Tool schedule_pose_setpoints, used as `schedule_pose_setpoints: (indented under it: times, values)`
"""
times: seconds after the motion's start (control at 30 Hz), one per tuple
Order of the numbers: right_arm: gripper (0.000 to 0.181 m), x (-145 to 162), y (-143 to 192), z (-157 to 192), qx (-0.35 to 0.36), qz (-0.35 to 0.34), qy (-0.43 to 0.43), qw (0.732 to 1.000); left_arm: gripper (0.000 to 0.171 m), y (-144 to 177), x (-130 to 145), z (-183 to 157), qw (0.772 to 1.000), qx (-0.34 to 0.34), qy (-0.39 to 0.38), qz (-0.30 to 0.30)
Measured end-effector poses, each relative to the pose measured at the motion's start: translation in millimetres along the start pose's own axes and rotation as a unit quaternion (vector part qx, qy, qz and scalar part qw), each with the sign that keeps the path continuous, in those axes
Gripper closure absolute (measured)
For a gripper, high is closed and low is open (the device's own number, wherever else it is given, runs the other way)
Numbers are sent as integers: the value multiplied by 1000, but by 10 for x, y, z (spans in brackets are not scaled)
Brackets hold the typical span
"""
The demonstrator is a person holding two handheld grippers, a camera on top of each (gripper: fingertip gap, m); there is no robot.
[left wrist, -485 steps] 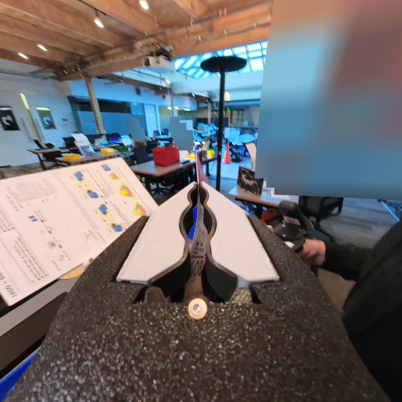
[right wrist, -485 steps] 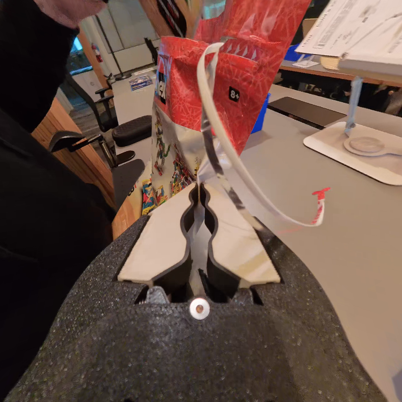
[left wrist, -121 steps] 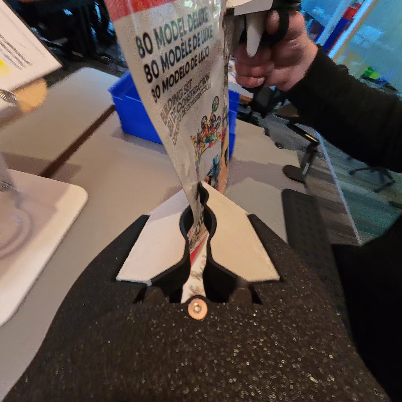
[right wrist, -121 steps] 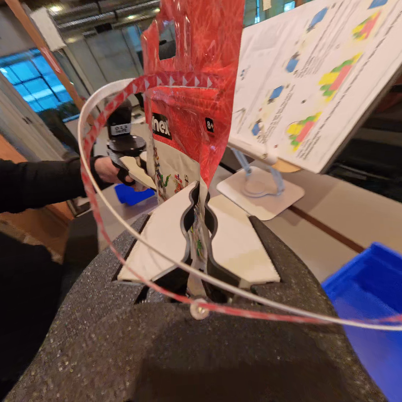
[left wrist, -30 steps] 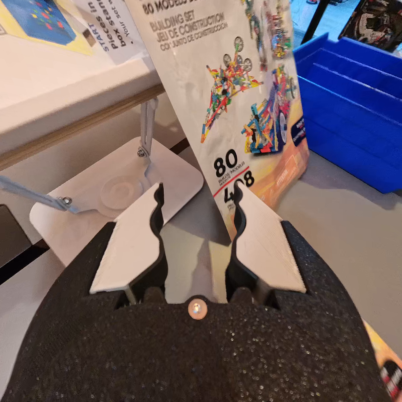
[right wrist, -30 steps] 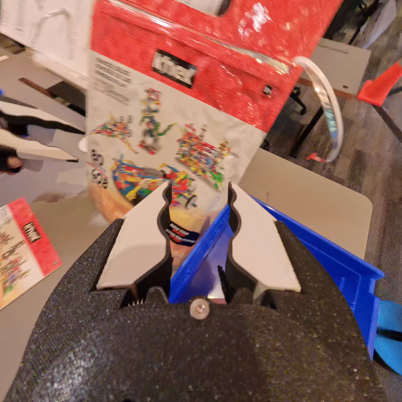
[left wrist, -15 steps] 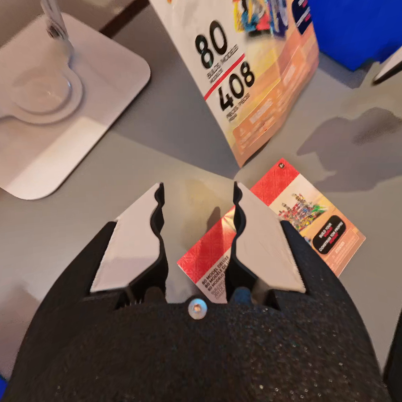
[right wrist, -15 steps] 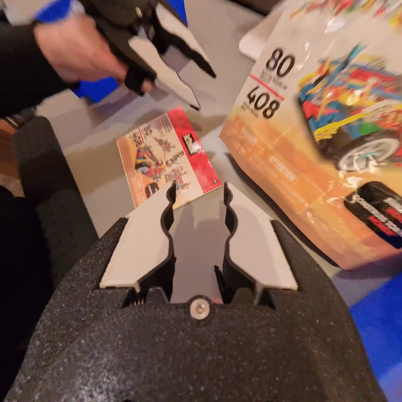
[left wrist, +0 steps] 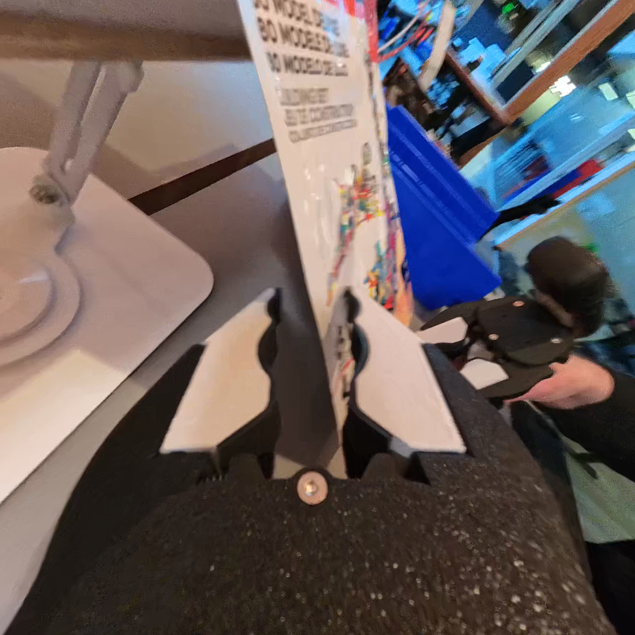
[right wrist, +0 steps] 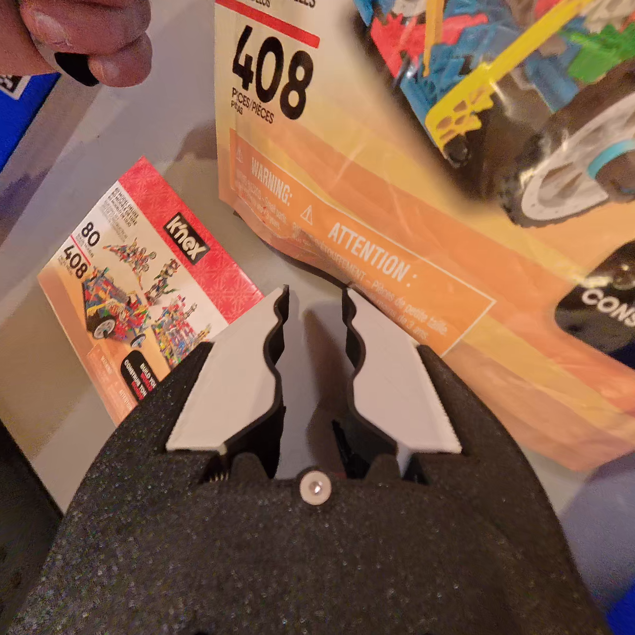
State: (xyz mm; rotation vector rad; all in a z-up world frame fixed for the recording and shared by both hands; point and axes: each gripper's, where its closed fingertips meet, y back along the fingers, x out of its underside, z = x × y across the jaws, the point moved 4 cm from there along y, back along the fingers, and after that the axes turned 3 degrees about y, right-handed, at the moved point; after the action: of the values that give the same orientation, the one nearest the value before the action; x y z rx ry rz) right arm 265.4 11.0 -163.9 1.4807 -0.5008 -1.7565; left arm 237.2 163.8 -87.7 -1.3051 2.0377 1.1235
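Observation:
A tall printed plastic bag (left wrist: 319, 137) of building pieces stands on the grey table (left wrist: 223, 223), seen edge-on. My left gripper (left wrist: 311, 295) is open, and the bag's lower edge runs between its jaws, close to the right finger. In the right wrist view the bag's orange bottom (right wrist: 378, 240) fills the upper right. A red and white booklet (right wrist: 144, 275) lies flat to its left. My right gripper (right wrist: 315, 292) is open and empty, low over the table between the booklet and the bag. It also shows in the left wrist view (left wrist: 453, 350), held by a hand.
A white stand base (left wrist: 103, 275) with a metal arm sits left of the bag. A blue bin (left wrist: 436, 213) stands behind the bag. The hand holding the left gripper (right wrist: 86, 34) is at the top left, with a blue bin (right wrist: 20, 113) below it. Left tips to right tips: about 15 cm.
My left gripper has swung up from above the booklet to the bag, whose edge now sits between its open jaws. My right gripper has moved closer to the bag's bottom. Both stay open.

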Motion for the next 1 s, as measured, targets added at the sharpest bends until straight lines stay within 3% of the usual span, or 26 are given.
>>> schedule_pose_setpoints:
  times: [0.03, 0.07, 0.2, 0.27, 0.47, 0.53, 0.63, 0.73, 0.83, 0.93, 1.0]
  values:
    - [154, -24, -16, -28, 0, -4, -8, 1000, 160, -29, -64, -28, 1000, 20, -5, -11]
    - [154, -54, -32, -57, 2, -8, -15, 1000, 170, -51, -119, -30, 1000, 18, -15, -19]
    - [154, -210, -138, -213, 18, -33, -32, 999, 171, -53, -297, -239, 982, -22, -186, -37]
    - [155, -335, -178, -293, 32, -52, -29, 998, 171, 17, -453, -366, 967, -27, -232, -104]
    - [156, -723, -206, -526, 57, -98, -48, 992, 171, 6, -569, -488, 929, -52, -341, -137]
    - [155, -795, -266, -599, 60, -95, -59, 992, 171, -47, -594, -474, 910, -77, -391, -117]
    - [156, -894, -365, -710, 75, -95, -63, 991, 171, -92, -666, -321, 919, -94, -361, -130]
    - [153, -898, -481, -732, 64, -71, -64, 993, 171, -176, -576, 118, 927, -163, -324, -101]
    - [147, -866, -450, -683, 56, -65, -55, 995, 151, -230, -473, 230, 945, -152, -276, -90]
    - [147, -802, -367, -616, 44, -67, -55, 995, 150, -252, -474, 238, 949, -148, -263, -88]
    - [145, -757, -317, -555, 34, -69, -56, 995, 141, -281, -481, 290, 950, -164, -256, -74]
